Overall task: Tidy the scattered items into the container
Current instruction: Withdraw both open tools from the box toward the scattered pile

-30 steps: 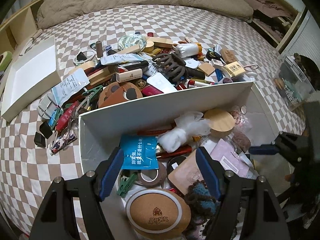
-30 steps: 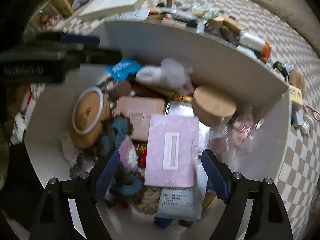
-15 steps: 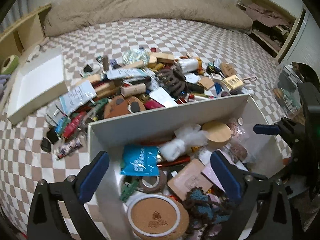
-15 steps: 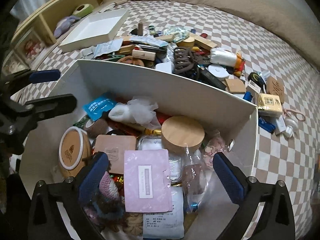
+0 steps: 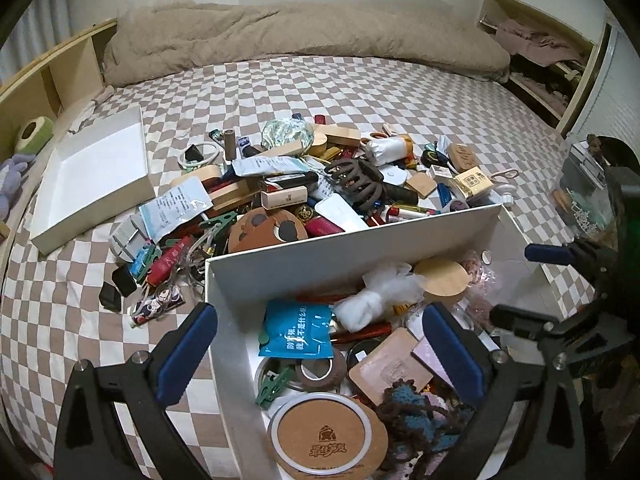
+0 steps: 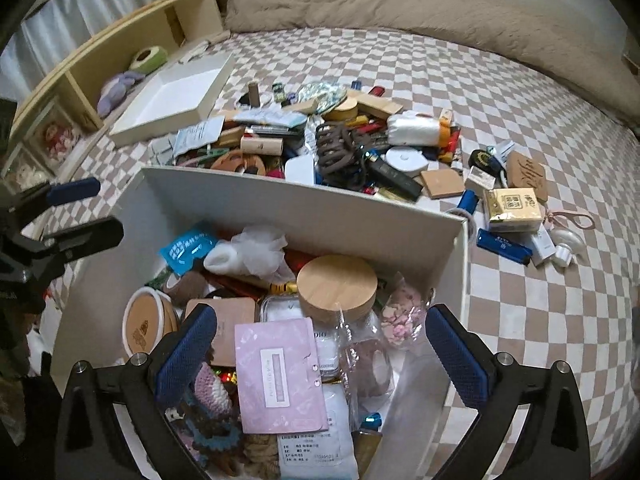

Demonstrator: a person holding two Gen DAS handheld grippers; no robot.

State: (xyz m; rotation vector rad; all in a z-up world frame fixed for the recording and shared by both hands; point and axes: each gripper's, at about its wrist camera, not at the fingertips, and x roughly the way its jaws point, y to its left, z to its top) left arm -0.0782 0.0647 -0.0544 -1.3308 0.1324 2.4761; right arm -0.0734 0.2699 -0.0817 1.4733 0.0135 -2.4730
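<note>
Left tool (image 5: 318, 354) spread wide over the near left corner of the white box (image 5: 352, 240), gripping nothing; jaws just finished opening, left finger outside the box wall above the checked bedsheet (image 5: 360, 92), right finger above the contents. Right tool (image 6: 320, 354) likewise released and empty, jaws just opened, both fingers hanging over the near end of the box.

Inside the box, below the left tool: a cork coaster with white rim (image 5: 326, 434), a roll of brown tape (image 5: 320, 370), a green clip (image 5: 274, 386), a blue sachet (image 5: 298, 330) and crocheted yarn pieces (image 5: 416, 404). Under the right tool: a pink card packet (image 6: 278, 374), a jar with a round wooden lid (image 6: 337, 284), white fluffy wadding (image 6: 248, 252).

Beyond the far wall of the box, well clear of both tools, the scattered pile on the bed: a brown claw hair clip (image 5: 358, 182), a beige lipstick-style box (image 5: 285, 200), a printed receipt (image 5: 176, 208), a gold tissue packet (image 6: 512, 208), a blue lighter-like stick (image 6: 504, 246). Farther left of the pile, an empty white box lid (image 5: 90, 172).
</note>
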